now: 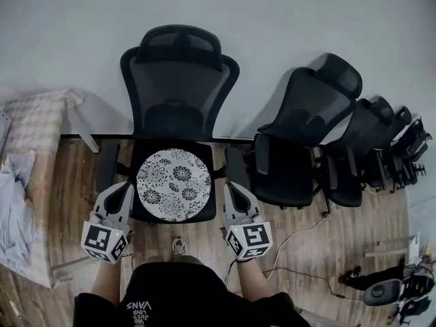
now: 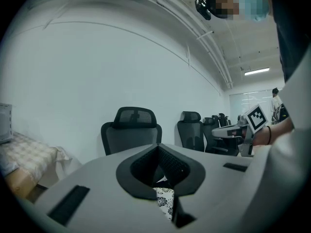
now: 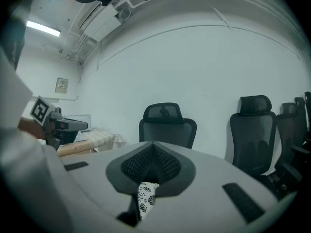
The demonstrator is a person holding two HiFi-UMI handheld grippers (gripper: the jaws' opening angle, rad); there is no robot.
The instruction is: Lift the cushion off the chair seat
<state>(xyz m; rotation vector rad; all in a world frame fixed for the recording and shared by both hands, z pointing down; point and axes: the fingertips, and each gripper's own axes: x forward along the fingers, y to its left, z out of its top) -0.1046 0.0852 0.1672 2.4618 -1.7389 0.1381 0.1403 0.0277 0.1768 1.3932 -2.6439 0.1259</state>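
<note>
jaws closed, empty on your grey left gripper point(image 1: 128, 187) and right gripper point(image 1: 229, 187); open them, pinch the round black-and-white floral cushion point(image 1: 174, 184) by its sides, lift evenly.

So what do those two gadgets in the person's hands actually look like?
Both the left gripper and the right gripper have pale grey plastic shells that taper toward the tips, lined inside with black ribbed pads. Each carries a cube at its rear, printed with black-and-white square markers. The person wears a black top with white lettering.
</note>
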